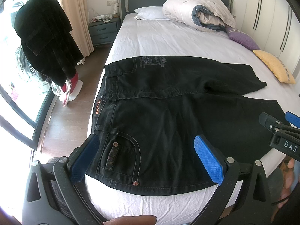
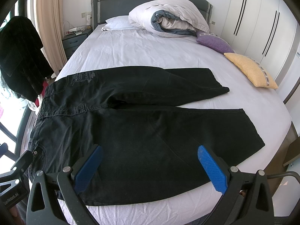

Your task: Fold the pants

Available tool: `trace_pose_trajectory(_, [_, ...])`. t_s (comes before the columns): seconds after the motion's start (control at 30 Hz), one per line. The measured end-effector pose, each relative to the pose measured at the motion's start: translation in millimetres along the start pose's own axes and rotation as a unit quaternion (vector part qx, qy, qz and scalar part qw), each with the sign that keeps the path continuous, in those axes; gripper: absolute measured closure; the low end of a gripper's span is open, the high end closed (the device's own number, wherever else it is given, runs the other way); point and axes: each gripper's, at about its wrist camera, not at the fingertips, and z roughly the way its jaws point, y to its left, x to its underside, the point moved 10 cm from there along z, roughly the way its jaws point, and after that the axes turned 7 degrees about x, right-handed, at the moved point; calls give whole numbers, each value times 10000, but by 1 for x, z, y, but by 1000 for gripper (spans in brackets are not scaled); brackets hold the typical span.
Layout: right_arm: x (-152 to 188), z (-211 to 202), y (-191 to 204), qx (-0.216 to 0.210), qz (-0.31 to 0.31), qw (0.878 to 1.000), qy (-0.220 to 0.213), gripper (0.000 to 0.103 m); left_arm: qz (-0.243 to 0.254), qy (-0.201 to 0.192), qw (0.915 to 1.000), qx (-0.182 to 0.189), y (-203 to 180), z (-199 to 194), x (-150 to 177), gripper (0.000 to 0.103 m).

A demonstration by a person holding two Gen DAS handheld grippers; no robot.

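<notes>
Black jeans lie spread flat across the near end of the bed, waistband to the left, both legs running right and apart. They also show in the right wrist view. My left gripper is open, hovering over the near hip and front pocket by the waistband. My right gripper is open, hovering over the near leg at about mid-thigh. Neither gripper holds cloth. The right gripper shows at the right edge of the left wrist view.
The bed has a white sheet, a rolled duvet, a white pillow, a purple cushion and a yellow cushion. A dark coat on a stand and a nightstand are left; wardrobes right.
</notes>
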Motion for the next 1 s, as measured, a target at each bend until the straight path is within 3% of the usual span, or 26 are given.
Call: trace_pose_trajectory(1.0, [3,1,0,-16,8,10000,2,0,2,21,10000,-3,2,2,6,0])
